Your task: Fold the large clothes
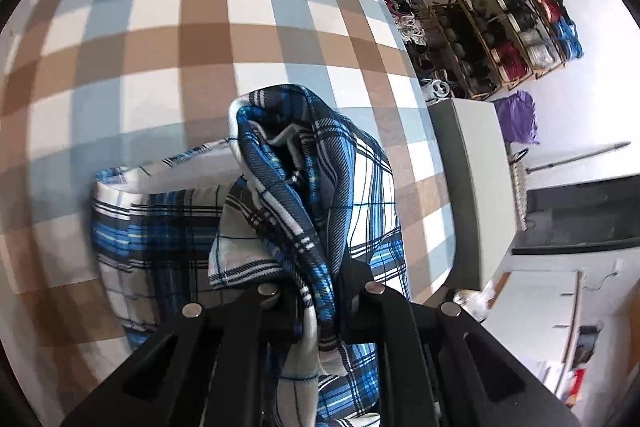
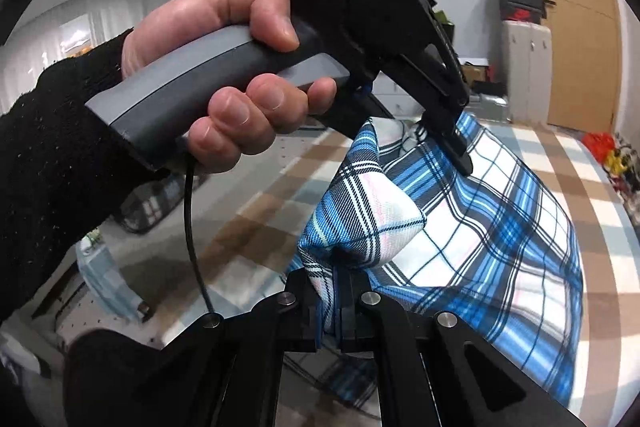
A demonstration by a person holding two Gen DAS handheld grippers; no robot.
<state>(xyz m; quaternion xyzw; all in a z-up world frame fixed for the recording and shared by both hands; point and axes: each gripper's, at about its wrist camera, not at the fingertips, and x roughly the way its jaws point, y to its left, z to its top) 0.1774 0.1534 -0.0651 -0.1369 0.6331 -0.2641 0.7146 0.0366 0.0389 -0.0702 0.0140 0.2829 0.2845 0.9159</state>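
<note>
While the checked bedsheet fills everything ahead of and below both tools, it's a bed, not a bench: big tan, pale-blue and white squares.

Blue-white-black plaid garment, shirt-like, can't confirm the type: partly lying on the bed below the left hand-held gripper, partly pulled up off it. From the right wrist view the bulk drapes down and away on the right side of the right hand-held gripper.

Left hand-held gripper: clenched on a bunched fold of the plaid, cloth running up between its pads and puffing out just ahead of them. In the right wrist view the same tool sits above and ahead of the right one, tip biting the upper plaid edge, the person's hand in a black sleeve wrapped around its grey handle.

Right hand-held gripper: clenched on another plaid edge, fabric wedged between the pads, a puffed corner just above them.

Step, my read: both edges picked, garment being lifted off the bed, so it's the start of a fold or a spread-out. Not folded yet, cloth is bunched.

Next move calls for: pull the two grips apart to tension the edge, keep both clamped, then lay it flat or carry the edge over. Risk: the bunched grip may hold extra layers.

Writing: no brand or label readable. Shelf rack beyond the bed's far-right edge, contents too small to read.
</note>
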